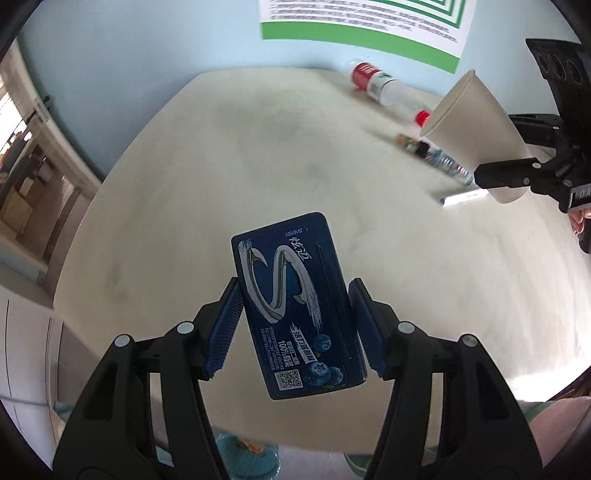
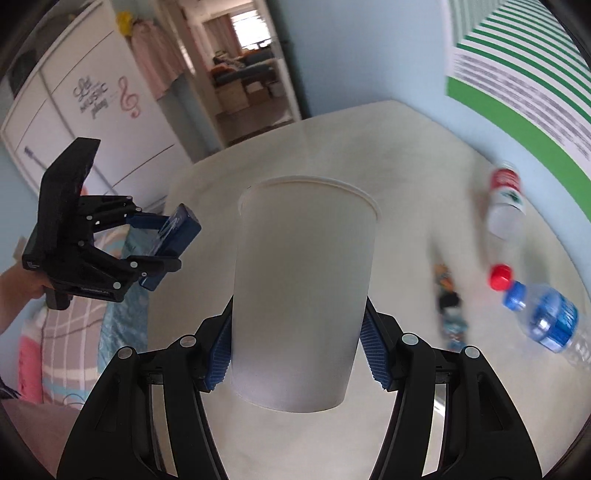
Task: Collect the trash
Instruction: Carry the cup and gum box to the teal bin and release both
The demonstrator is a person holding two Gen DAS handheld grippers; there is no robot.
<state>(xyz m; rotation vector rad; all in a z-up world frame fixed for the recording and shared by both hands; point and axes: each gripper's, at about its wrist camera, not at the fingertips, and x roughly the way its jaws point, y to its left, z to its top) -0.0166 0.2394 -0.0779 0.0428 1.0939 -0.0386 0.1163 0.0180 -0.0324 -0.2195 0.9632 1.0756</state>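
cream table [image 1: 258, 166], green-striped poster [image 1: 369, 33], white wardrobe [image 2: 92, 122]

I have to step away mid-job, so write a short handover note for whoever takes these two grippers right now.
Left gripper: shut on the blue gum box, held above the table.
Right gripper: shut on the white paper cup, also lifted.
Still on the table: the red-label bottle, the blue-label bottle and a blurred wrapper beside them.
Done: two items picked up. Left: drop both in the trash (no bin in view), then collect the bottles and wrapper.
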